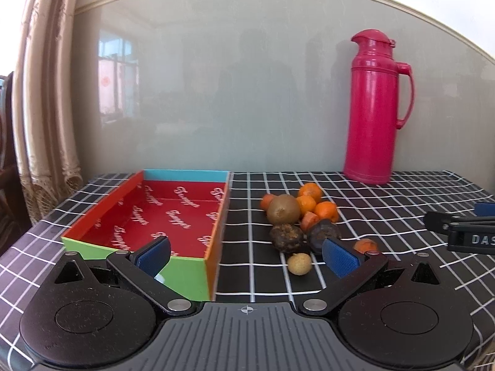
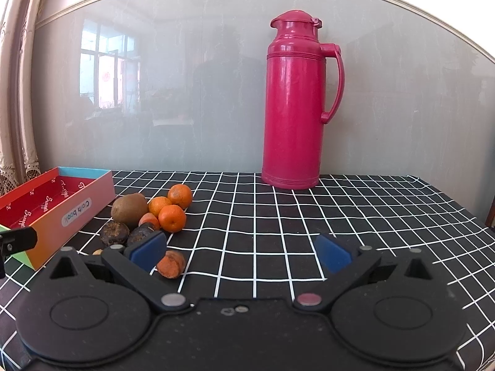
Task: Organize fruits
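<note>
A heap of fruit lies on the checked tablecloth: a brown kiwi [image 1: 283,209] [image 2: 129,206], several small oranges [image 1: 326,211] [image 2: 172,218], two dark wrinkled fruits [image 1: 286,237] [image 2: 114,233], a small yellow-brown round fruit [image 1: 299,263] and an orange piece [image 2: 170,263]. An empty open box [image 1: 148,185] [image 2: 74,213] with a red inside stands left of the heap. My left gripper [image 1: 247,256] is open and empty, in front of the box's right corner and the heap. My right gripper [image 2: 240,253] is open and empty, right of the heap.
A tall pink thermos jug [image 1: 376,108] [image 2: 297,102] stands at the back of the table against a glossy wall panel. A curtain [image 1: 40,92] hangs at the left. The right gripper's finger [image 1: 458,232] shows at the right edge of the left wrist view.
</note>
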The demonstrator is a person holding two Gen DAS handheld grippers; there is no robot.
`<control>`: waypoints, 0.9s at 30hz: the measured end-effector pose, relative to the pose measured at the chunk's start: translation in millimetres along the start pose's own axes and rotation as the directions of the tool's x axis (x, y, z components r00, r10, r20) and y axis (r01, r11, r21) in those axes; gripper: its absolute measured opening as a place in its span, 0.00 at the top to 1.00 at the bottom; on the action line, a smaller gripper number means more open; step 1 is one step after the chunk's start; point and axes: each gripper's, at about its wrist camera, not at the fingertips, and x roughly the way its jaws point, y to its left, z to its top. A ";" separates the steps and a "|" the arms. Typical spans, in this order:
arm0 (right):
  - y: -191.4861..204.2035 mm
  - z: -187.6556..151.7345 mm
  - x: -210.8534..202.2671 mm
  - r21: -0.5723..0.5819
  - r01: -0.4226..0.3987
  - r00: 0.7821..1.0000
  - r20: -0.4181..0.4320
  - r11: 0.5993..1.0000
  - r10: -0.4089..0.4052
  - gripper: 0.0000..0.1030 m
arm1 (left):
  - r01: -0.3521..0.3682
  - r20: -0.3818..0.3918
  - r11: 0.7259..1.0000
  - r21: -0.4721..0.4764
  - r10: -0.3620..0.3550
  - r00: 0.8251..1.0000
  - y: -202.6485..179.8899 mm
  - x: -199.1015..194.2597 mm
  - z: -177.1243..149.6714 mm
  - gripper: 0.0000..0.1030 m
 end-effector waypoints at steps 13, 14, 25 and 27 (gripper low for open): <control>-4.3 0.1 1.6 -0.016 0.045 0.999 -0.005 0.999 -0.046 0.00 | 0.076 -0.002 0.997 -0.006 -0.076 0.997 -23.2 7.4 -1.3 0.00; -5.7 -0.1 2.6 -0.018 0.056 0.998 -0.009 0.998 -0.056 0.00 | 0.109 -0.020 0.994 -0.016 -0.109 0.994 -25.6 10.9 -2.4 0.00; -40.6 -5.3 8.2 0.041 0.141 0.989 -0.051 0.989 -0.139 0.00 | 0.129 -0.096 0.990 0.065 -0.122 0.988 -72.1 45.0 -6.5 0.00; -47.7 -5.9 11.3 0.047 0.175 0.983 -0.064 0.984 -0.171 0.00 | 0.154 -0.110 0.987 0.054 -0.147 0.983 -80.2 50.9 -6.7 0.00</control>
